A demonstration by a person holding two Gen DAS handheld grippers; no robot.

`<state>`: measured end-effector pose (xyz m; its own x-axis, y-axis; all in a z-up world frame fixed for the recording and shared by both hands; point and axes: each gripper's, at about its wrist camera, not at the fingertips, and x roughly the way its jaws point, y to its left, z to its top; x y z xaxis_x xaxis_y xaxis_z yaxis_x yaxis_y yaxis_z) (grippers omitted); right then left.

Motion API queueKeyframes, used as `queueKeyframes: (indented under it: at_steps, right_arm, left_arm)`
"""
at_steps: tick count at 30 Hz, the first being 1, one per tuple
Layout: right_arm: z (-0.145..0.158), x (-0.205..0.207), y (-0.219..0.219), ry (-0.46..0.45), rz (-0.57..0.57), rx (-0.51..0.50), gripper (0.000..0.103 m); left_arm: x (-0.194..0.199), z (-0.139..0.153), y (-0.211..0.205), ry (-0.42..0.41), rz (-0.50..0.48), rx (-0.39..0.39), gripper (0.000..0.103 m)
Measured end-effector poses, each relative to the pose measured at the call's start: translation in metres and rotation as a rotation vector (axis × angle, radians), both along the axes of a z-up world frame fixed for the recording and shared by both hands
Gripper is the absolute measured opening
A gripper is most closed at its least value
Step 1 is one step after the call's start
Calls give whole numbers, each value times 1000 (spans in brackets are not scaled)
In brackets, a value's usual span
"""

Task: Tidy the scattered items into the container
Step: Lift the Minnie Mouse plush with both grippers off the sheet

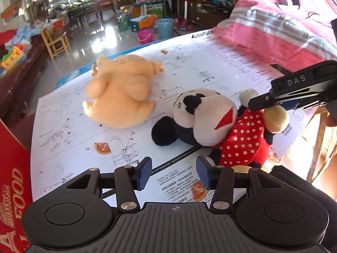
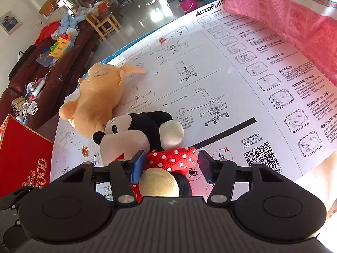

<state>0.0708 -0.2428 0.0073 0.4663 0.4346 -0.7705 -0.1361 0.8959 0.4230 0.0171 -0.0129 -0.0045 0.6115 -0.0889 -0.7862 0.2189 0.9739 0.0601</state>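
Observation:
A mouse plush in a red polka-dot dress lies on its side on a big printed sheet. Left of it and further back lies an orange plush. My left gripper stands open over bare paper just in front of the mouse plush, holding nothing. My right gripper reaches in from the right by the plush's yellow foot. In the right wrist view the right gripper straddles the mouse plush at its dress and foot, jaws apart, the right pad clear of the cloth. The orange plush lies beyond.
A red box printed "FOOD" stands at the sheet's left edge, also the red box at lower left. Pink striped bedding covers the far right of the instruction sheet. The table drops off on the right; a cluttered sofa is behind.

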Motion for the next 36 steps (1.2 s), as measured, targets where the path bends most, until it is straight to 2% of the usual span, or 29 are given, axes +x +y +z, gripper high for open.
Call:
queueKeyframes:
  at_steps: [4,7,12,19,22,24,30,32,36]
  right_arm:
    - [-3,5,7,4,7,-19,57]
    - [-12,9,10,32,11,-19,57]
    - [-20,12,10,42,13,-15,57]
    - [-28,14,12,48,21,7,60]
    - [-30,14,11,50,30,19,62]
    - [-30,13,10,47,34,22,62]
    - [-13,19,14,-7,53,-27,59]
    - [-12,25,16,-5,51,-38,56]
    - [-18,36,22,-3,40,-54,55]
  left_arm:
    - [13,-21,-18,13,-58,72,61]
    - [17,-33,-31,41,-136,90,62]
    - [21,-44,-47,35,-224,151,69]
    - [32,-56,-62,56,-333,195,70]
    - [34,-65,-65,68,-332,212,72]
    - [37,-71,-66,89,-306,214,65]
    - [38,-71,-68,78,-280,189,67]
    - [38,-71,-69,78,-282,191,67]
    - [39,-71,-68,86,-280,179,67]
